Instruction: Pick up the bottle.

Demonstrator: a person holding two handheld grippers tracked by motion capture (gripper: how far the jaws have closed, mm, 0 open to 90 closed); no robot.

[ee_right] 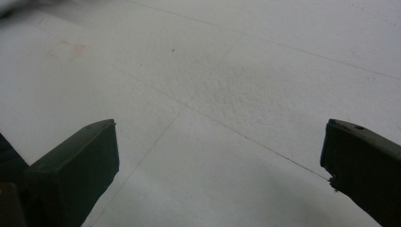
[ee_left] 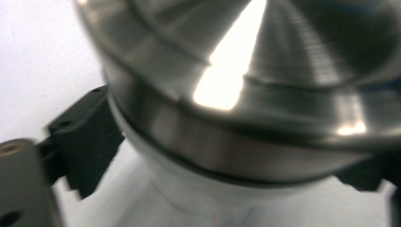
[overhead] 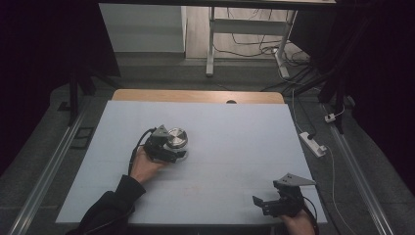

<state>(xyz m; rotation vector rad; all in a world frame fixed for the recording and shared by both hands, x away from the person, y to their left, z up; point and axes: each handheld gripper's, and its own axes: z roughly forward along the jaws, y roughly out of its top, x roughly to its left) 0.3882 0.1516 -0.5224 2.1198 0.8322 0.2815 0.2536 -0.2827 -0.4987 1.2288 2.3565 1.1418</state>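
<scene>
White-covered table (overhead: 220, 127), shiny metal lidded pot (overhead: 175, 139) standing on it

The round, silvery metal pot (overhead: 175, 139) looked polished and glossy, its lid showing fine turned rings and a bright glare. The pale bench (overhead: 235, 142) cover was matt and finely grained, with thin creases. The black gripper (ee_right: 220, 175) looked like dull, matt plastic.

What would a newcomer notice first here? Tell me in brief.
First the shiny metal cup, left of the middle of the white table: the left gripper has its jaws closed around its narrower lower part, and its bright glare stands out in the left gripper view. Next the right gripper, open over bare table at the near right corner.
</scene>
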